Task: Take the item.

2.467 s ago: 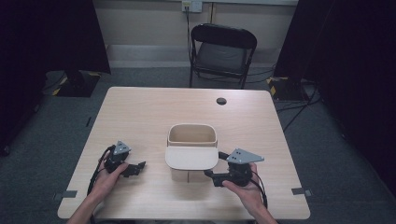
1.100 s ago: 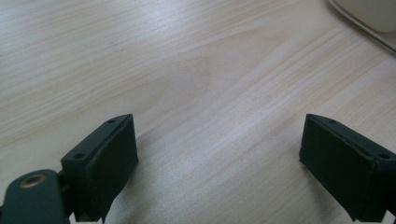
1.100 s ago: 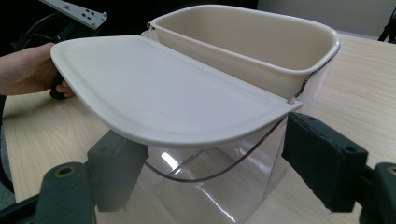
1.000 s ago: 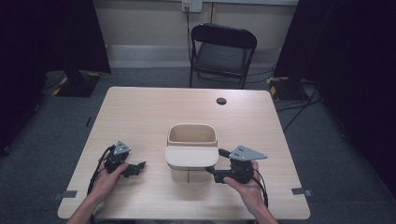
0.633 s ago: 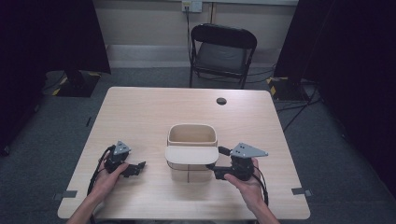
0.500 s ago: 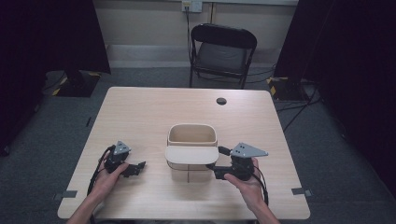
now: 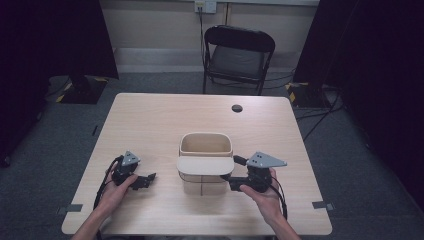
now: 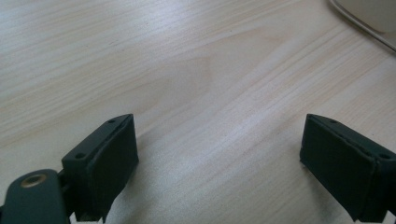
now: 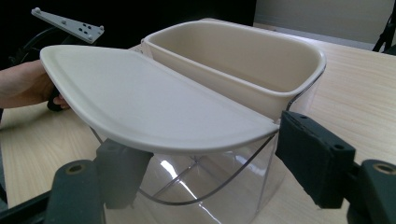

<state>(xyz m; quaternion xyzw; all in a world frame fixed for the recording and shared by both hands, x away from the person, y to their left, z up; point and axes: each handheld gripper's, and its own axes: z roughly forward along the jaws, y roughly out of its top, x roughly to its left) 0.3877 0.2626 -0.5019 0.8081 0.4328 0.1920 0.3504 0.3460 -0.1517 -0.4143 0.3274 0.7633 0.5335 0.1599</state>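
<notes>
Dim room w/ dark edges, soft overhead light on table (image 7: 165, 120), gripper views sharp, slight glare.

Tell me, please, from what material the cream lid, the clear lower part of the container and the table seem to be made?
Cream lid: probably matte plastic, smooth and opaque with a moulded rim. Clear lower part: likely glossy transparent plastic, since the table shows through it with reflections. Table: light wood or a wood-look laminate with visible grain lines; which one cannot be told.

Left tool (image 7: 131, 173) and right tool (image 7: 248, 180): black bodies with two block-shaped padded black jaws, screw holes in the jaw faces, grey three-cornered top plates, trailing black cables; bare forearms.
</notes>
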